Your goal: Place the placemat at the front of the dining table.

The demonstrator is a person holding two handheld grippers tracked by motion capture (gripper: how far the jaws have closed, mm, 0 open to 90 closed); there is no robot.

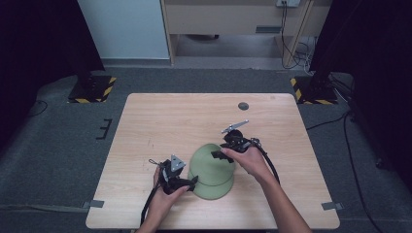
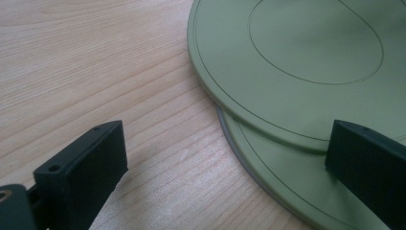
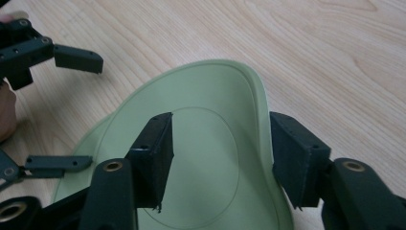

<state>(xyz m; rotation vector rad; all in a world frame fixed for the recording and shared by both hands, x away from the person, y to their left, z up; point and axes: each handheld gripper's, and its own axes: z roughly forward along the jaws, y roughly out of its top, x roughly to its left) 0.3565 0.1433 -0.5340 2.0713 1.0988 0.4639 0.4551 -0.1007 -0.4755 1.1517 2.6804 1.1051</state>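
On the near middle of the pale wooden counter [image 1: 160, 116] lie soft olive-green round silicone mats [image 1: 212, 171], one overlapping another, with a thin oval line pressed into the top one.

At the left, the left gripper [image 1: 187, 183] sits low at the mats' left edge, held in the person's left hand [image 1: 163, 194]. In the left gripper view its fingers [image 2: 84, 172] stand wide apart: one rests over bare wood just beside the mats, the other hangs over the rim where the upper mat overlaps the lower one. The pads press on nothing, so this gripper holds nothing, though the mats' edge lies between the fingers.

Further right, the right gripper [image 1: 218, 154], in the right hand [image 1: 250, 162], reaches onto the far right rim of the mats. In the right gripper view the upper mat's edge curls up between its fingers [image 3: 297, 155], one finger inside the curl, the other outside against the raised rim. The fingers stand about half open; I cannot tell whether the pads are pinching the rim.

Bare wood stretches wide to the left, behind and to the right of the mats. The counter's near edge is close in front of them. A small dark round disc [image 1: 243, 106] sits well apart near the far edge.
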